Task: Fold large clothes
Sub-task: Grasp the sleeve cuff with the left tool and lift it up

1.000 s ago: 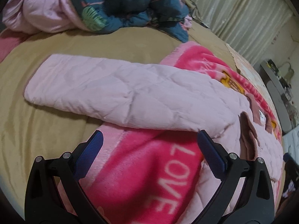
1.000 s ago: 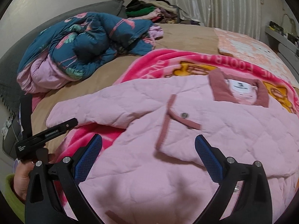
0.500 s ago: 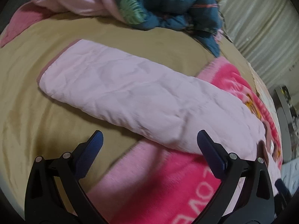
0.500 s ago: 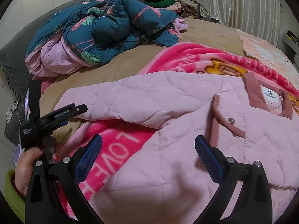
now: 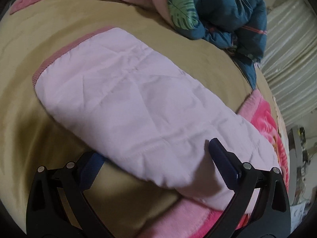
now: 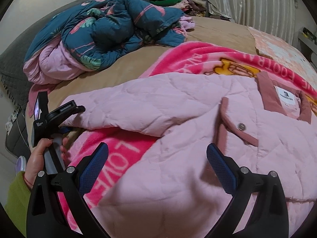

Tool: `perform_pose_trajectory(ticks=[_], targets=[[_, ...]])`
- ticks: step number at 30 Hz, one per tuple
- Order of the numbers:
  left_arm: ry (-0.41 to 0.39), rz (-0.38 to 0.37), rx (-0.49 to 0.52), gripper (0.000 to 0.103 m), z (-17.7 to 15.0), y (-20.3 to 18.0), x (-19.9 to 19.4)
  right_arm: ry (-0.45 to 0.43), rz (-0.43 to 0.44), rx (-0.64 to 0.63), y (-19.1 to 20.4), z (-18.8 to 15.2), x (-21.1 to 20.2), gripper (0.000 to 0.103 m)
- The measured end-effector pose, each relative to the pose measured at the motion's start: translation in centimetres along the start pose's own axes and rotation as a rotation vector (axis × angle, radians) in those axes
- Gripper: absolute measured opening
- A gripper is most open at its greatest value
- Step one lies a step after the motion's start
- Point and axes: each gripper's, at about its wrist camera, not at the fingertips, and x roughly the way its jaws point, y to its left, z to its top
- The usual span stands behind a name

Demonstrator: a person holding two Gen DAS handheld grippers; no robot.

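Nearby, teal duvet (image 6: 111, 31) beyond jacket (image 6: 198, 129)

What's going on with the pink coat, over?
Left gripper open, straddling the coat's sleeve. Right gripper open, above the pink coat. Coat unfolded on pink blanket. Nothing blocking.

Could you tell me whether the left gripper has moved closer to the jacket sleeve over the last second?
Yes. The left gripper has advanced toward the pink sleeve, whose cuff now looms larger; its fingers straddle the sleeve's near edge.
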Motion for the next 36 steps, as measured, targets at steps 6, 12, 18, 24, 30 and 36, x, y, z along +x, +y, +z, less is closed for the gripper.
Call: perform_pose_trajectory(ticks=[6,12,18,24,30,36], targets=[[-0.064,-0.008,-0.014,0.060,0.9,0.9,-0.6,-0.010,-0.032,0.057,-3.0,-1.1,-1.2,0.099],[-0.168,-0.105,0.024,0.023,1.8,-0.2,-4.3,-0.044,-0.061,0.127,-6.0,-2.3,-3.4,0.099],[-0.278,-0.233,0.102,0.017,2.0,-3.2,-10.2,-0.073,-0.074,0.188,-8.6,-3.4,-6.1,0.099],[-0.366,-0.306,0.213,0.013,0.3,-7.5,-16.0,-0.116,-0.101,0.207,-10.7,-3.9,-9.6,0.099],[-0.403,-0.340,0.322,0.012,-1.4,-12.9,-20.2,-0.158,-0.105,0.233,-12.8,-4.8,-12.5,0.099],[-0.434,-0.364,0.417,0.010,-2.8,-17.7,-23.3,-0.189,-0.100,0.267,-14.6,-6.3,-14.8,0.099]])
